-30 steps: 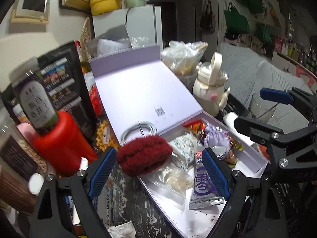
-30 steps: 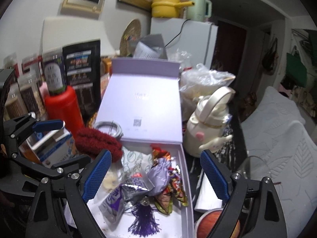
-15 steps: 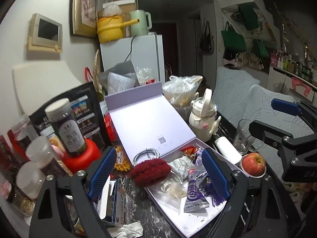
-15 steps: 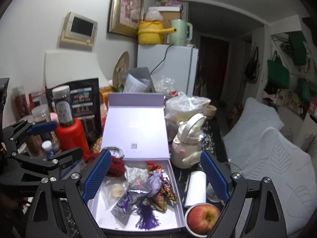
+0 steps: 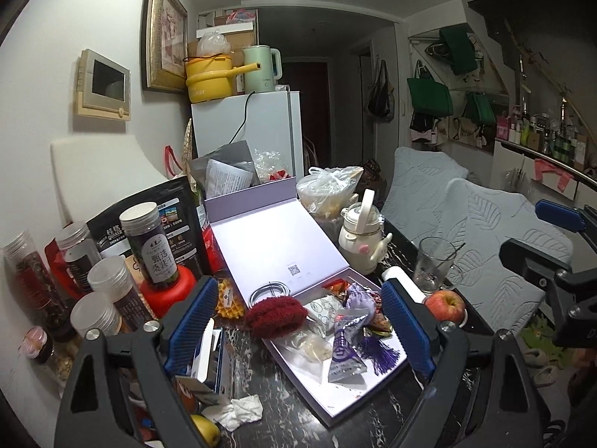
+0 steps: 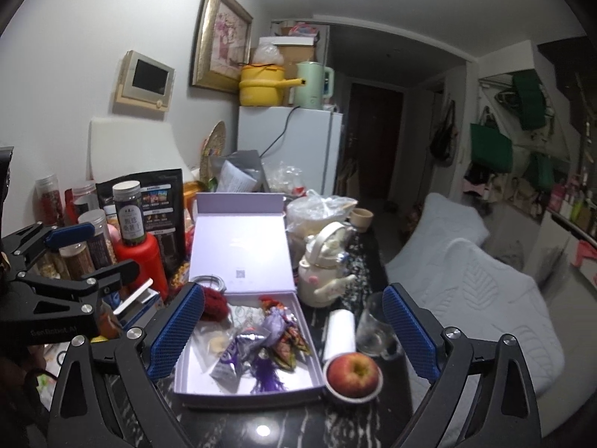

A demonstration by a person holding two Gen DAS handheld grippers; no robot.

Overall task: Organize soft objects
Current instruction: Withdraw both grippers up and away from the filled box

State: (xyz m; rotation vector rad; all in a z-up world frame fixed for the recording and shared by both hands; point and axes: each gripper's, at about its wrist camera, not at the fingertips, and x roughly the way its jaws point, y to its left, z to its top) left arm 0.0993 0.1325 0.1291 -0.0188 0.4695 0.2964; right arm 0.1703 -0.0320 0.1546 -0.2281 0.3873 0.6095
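Note:
A fuzzy dark red soft item (image 5: 275, 315) lies on the left rim of an open lavender box (image 5: 358, 397), also in the right wrist view (image 6: 215, 303). The box (image 6: 246, 395) holds a purple tasselled pouch (image 6: 274, 326), snack packets (image 5: 345, 351) and a clear bag. My left gripper (image 5: 298, 330) is open and empty, held back above the red item. My right gripper (image 6: 293, 330) is open and empty, raised above the box. Each gripper shows at the edge of the other's view.
Jars (image 5: 149, 246) and a red container (image 6: 143, 261) crowd the left. A cream kettle (image 6: 326, 267), a glass (image 6: 375, 330), a white roll (image 6: 339, 330) and an apple in a dish (image 6: 352, 371) stand right of the box. A small carton (image 5: 211, 364) and crumpled tissue (image 5: 238, 410) lie front left.
Both grippers have pulled back and up from the box, so much more of the table and room shows. Both stay open and empty. The red item has not moved.

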